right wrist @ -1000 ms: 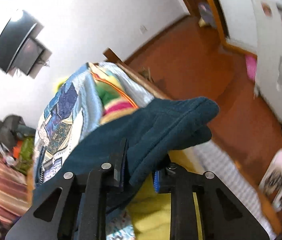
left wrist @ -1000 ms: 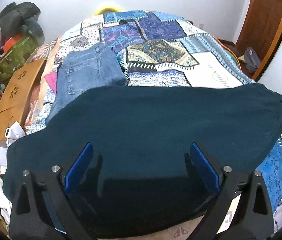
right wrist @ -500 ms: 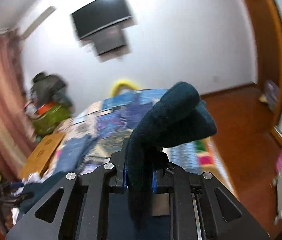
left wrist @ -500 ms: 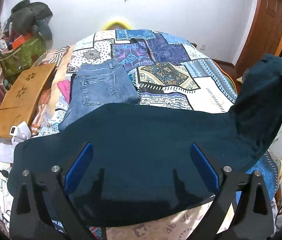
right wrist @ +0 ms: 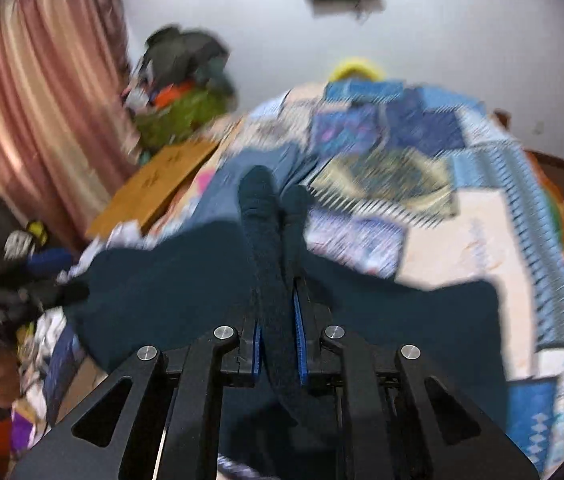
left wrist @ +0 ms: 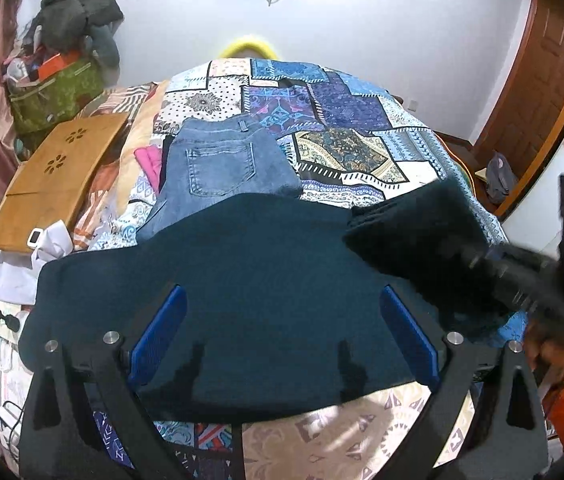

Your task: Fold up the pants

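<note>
Dark teal pants [left wrist: 266, 304] are lying spread across the near edge of the bed [left wrist: 365, 152], over its patchwork cover. Right gripper [right wrist: 278, 340] is clamping a bunched end of the pants between its blue pads [right wrist: 301, 344]; its jaws have just been closing further on the cloth, which is sticking up past the fingertips. In the left wrist view that raised end is hanging over the right side of the pants. Left gripper [left wrist: 282, 328] is hovering above the pants, jaws standing wide apart, nothing between them. Folded blue jeans [left wrist: 218, 168] are lying beyond the pants, toward the bed's left edge.
</note>
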The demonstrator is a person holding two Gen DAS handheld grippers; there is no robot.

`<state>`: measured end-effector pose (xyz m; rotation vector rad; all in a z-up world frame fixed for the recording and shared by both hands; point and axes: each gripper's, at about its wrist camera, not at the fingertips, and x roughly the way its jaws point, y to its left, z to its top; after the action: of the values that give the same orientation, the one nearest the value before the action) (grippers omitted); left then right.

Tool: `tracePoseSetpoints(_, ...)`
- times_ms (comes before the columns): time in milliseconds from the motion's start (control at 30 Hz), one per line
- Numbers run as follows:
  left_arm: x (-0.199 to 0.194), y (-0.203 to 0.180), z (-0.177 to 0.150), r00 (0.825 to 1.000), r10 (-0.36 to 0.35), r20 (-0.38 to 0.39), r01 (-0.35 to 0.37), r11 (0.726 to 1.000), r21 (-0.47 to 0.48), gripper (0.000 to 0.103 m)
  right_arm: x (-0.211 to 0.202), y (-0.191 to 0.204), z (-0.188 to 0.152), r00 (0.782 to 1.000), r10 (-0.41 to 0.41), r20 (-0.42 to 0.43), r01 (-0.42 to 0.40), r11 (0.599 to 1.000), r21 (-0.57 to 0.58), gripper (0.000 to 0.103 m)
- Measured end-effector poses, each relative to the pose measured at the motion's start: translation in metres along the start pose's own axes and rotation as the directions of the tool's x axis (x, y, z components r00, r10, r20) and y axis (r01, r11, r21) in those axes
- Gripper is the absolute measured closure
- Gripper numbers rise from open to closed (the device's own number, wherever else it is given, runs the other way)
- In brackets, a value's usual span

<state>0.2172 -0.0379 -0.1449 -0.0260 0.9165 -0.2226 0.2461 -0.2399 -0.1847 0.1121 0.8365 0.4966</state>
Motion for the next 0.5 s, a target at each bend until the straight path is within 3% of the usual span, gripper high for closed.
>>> tracePoseSetpoints(233, 0.000, -0.003, -0.004, 1.000, -0.018, -0.019, 0.019, 1.000, 0.003, 0.004, 0.010, 0.017, -0.020, 0.992, 0.022, -0.122, -0.028, 0.999, -0.047, 0.081)
tracePoseSetpoints(267, 0.001, -0.005, -0.004, 0.999, -0.025, -0.022, 0.025, 1.000, 0.003, 0.005, 0.007, 0.017, -0.023, 0.991, 0.036, -0.130, -0.043, 0.998, -0.048, 0.075)
tracePoseSetpoints(367, 0.002, -0.012, -0.001, 0.998, -0.051, -0.030, 0.051, 0.999, 0.005, 0.004, -0.005, 0.018, -0.029, 0.990, 0.065, -0.128, -0.071, 0.997, -0.043, 0.059)
tracePoseSetpoints(500, 0.007, -0.025, 0.005, 0.996, -0.080, -0.042, 0.081, 0.997, 0.018, 0.004, -0.022, 0.010, -0.034, 0.994, 0.045, -0.099, -0.051, 0.997, -0.061, 0.058)
